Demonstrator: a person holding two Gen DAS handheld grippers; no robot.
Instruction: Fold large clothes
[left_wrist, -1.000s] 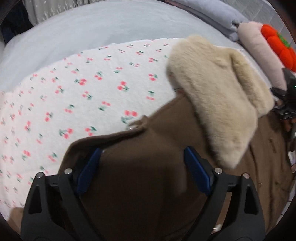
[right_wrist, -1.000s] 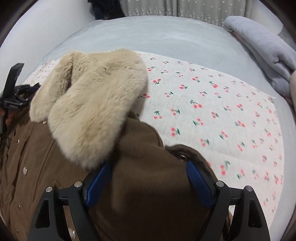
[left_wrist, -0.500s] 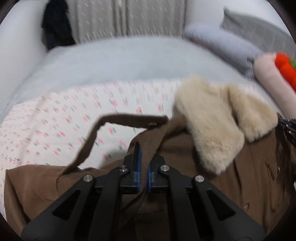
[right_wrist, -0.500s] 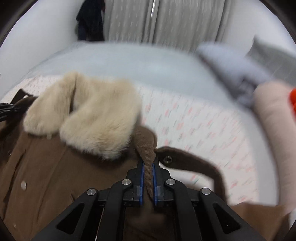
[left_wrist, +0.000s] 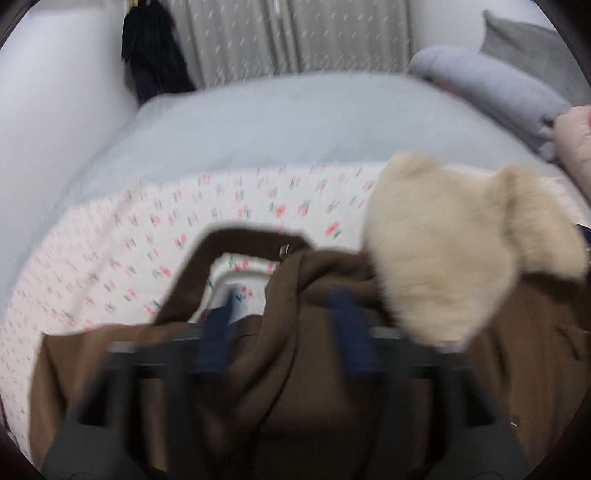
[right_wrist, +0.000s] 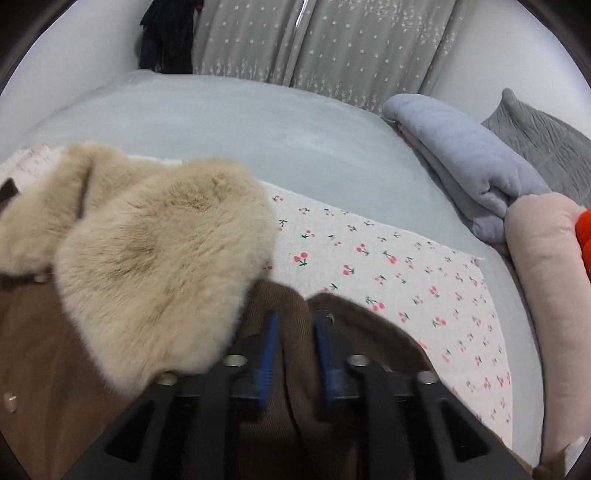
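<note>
- Cherry-print sheet (left_wrist: 110, 258) is lying under the work on the left, spread over the pale grey bedspread (left_wrist: 277, 122). A sideways drag could be bunching it up under the garment.
- Left gripper (left_wrist: 282, 314) is showing badly blurred. Its blue pads (left_wrist: 218, 325) are standing well apart with a hump of the brown coat (left_wrist: 295, 387) lying loose between them, so nothing is being pinched on this side.
- Shoulder tab (left_wrist: 240, 236) is arching up as a free loop just beyond the left pads – a finger could be snagging in it and tugging the shoulder out of line.
- Fur collar (left_wrist: 443, 258) is flopping over the middle of the coat, which is lying flat on the sheet, neck toward the far side. Its bulk is likely to be springing any fold open.
- Right gripper (right_wrist: 293, 332) is sitting at the other shoulder, pads (right_wrist: 267, 354) close together around a ridge of corduroy. Whether they are squeezing it or only flanking it, I cannot tell.
- If only the right side is holding, a lift risks skewing the coat and sliding it toward the folded grey blanket (right_wrist: 472, 166) and pink bolster (right_wrist: 546, 277) – both lying well apart on the right.
</note>
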